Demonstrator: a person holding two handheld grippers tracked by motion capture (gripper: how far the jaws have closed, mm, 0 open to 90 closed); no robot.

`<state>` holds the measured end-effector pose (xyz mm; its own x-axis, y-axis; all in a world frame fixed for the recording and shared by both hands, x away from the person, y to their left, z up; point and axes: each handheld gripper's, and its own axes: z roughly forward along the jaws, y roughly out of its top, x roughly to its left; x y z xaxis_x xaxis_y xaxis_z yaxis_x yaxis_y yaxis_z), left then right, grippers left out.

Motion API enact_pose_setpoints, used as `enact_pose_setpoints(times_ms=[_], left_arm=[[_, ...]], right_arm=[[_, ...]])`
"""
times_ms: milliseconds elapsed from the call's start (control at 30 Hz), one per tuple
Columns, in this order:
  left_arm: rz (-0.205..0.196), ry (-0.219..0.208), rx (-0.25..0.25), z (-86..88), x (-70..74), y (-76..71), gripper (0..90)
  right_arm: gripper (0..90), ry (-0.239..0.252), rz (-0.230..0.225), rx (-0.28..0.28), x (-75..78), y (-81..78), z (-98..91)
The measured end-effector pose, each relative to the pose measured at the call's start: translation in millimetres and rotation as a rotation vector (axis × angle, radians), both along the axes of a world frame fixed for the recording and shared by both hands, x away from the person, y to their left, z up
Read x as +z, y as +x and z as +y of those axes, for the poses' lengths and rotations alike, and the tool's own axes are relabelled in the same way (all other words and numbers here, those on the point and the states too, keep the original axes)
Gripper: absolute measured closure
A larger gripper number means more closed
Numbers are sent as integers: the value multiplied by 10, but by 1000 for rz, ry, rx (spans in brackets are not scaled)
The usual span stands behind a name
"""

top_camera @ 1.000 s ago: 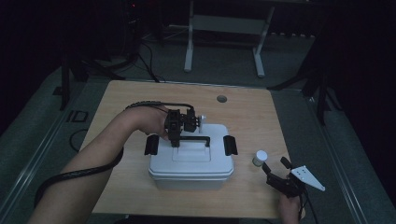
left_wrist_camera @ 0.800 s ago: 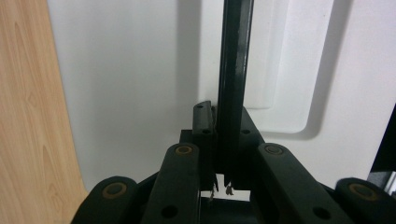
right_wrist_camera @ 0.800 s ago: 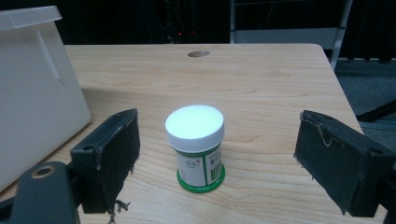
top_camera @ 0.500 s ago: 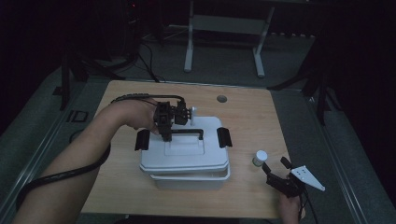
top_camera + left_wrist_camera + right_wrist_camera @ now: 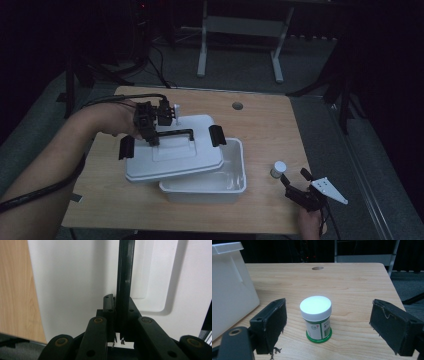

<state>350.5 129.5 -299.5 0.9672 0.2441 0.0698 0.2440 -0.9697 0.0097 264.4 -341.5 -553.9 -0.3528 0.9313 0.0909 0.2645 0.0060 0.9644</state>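
On the table's left: left gripper [image 5: 152,131] clamped on the lid's [image 5: 175,150] handle [image 5: 124,277], lid overhanging the box [image 5: 210,182].
Right gripper [image 5: 327,327]: jaws wide, empty, flanking the bottle [image 5: 316,317].
Advice: lift level, set lid left, clear of the box.

White lid [image 5: 175,155] with black handle [image 5: 172,134] sits tilted, askew over the open white box [image 5: 235,182].

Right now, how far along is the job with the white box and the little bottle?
Done: the lid is off the box, whose right side is uncovered. In hand: the left gripper is shut on the lid's black handle. Left: the bottle stands on the table between the right gripper's open jaws, not yet gripped.
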Motion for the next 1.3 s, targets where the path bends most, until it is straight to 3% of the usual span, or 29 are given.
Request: enact_pose_setpoints(times_ms=[167, 433, 667, 967, 1300], left_arm=[[5, -32, 40, 225, -24, -44, 834], [3, -10, 113, 565, -47, -110, 835], [3, -22, 204, 956, -40, -164, 835], [39, -28, 280, 1301, -230, -226, 834], [38, -40, 341, 1641, -359, -333, 834]], right_arm=[[136, -1, 0, -1, 0, 0, 2], [136, -5, -1, -4, 0, 1, 5], [137, -10, 1, -4, 1, 2, 9], [137, -12, 1, -5, 1, 2, 11], [137, -13, 4, -3, 1, 3, 16]])
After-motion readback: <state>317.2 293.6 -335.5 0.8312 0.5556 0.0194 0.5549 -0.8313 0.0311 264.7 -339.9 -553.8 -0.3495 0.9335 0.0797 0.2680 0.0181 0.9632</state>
